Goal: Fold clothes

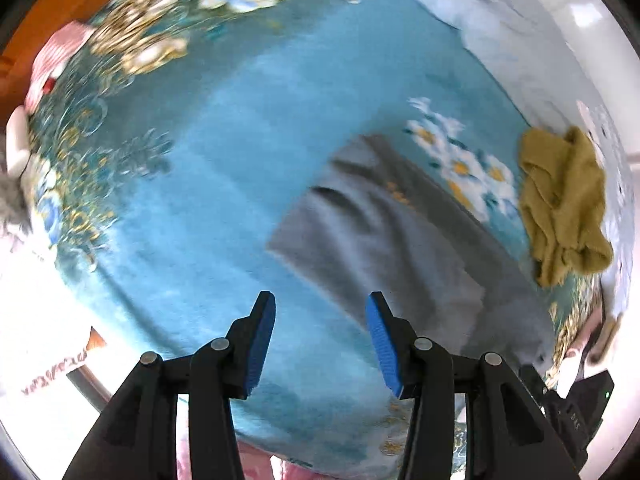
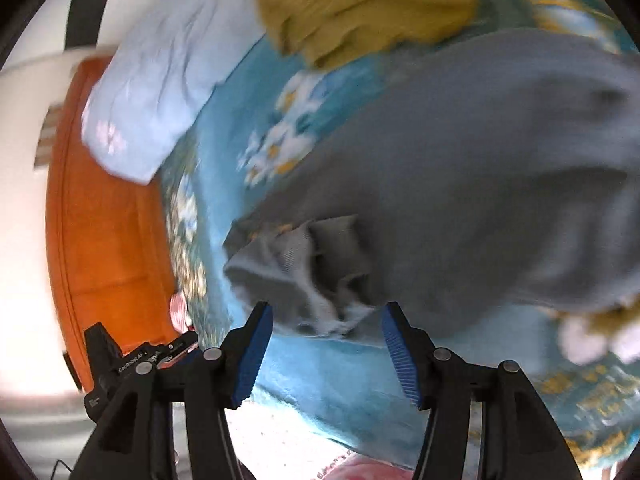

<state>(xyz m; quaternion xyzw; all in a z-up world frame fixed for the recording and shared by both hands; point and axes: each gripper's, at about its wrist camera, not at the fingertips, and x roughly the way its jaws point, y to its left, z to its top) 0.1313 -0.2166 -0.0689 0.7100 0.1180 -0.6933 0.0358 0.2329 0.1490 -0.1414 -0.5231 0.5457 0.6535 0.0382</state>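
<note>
- Surface: teal blanket [image 1: 224, 168] with white-and-gold flower print, spread wide; both views motion-blurred.
- Left gripper [image 1: 320, 308]: blue pads well apart, gripping nothing. Held above the blanket, looking down along its fingers; bare teal directly ahead between the pads.
- Grey garment [image 1: 384, 240]: lies flat on the blanket ahead and to the right of the left gripper, its near edge passing behind the right pad.
- Mustard-yellow garment [image 1: 560, 208]: crumpled heap, far right of the left gripper, beyond the grey one.
- Right gripper [image 2: 326, 320]: jaws spread, pads clear of cloth. Tilted low toward the blanket.
- Bunched ribbed edge of the grey garment [image 2: 460, 184] sits just ahead between the right gripper's pads; contact cannot be told.
- Mustard-yellow garment [image 2: 360, 4] far ahead; light blue pillow [image 2: 160, 92] ahead-left; orange wooden bed frame [image 2: 104, 248] to the left.
</note>
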